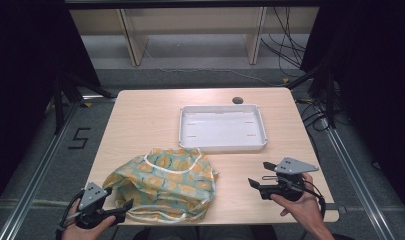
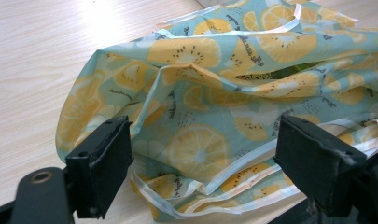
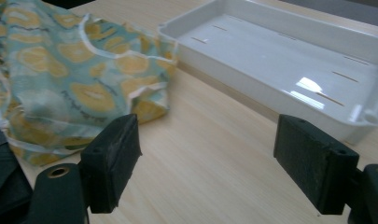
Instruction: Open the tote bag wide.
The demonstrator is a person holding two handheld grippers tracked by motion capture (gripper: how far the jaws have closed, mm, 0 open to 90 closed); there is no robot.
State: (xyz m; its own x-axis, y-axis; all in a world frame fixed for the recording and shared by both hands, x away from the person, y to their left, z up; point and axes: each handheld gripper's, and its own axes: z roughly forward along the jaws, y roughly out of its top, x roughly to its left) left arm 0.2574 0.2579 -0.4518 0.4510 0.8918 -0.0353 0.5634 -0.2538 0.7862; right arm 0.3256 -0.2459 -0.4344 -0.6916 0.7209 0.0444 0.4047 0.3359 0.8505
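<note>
From the high view, the lemon-print bag (image 1: 162,184) lies crumpled on the table (image 1: 140,115), just in front of the white tray (image 1: 222,128), which sits toward the far side. My left gripper (image 1: 124,209) rests at the bag's near left corner, its jaws spread with the tips at the fabric's edge. My right gripper (image 1: 260,176) hovers well to the right of the bag, in front of the tray's right end, jaws wide apart with nothing between them. In the left gripper view, the bag (image 2: 210,107) spreads out straight ahead of my jaws, its white-trimmed hem lying between them, yet the pads stand clear of the cloth on both sides, so I grip nothing. In the right gripper view, my jaws gape over bare table, the bag (image 3: 70,79) off to their left and the tray (image 3: 289,56) beside it on the right.
</note>
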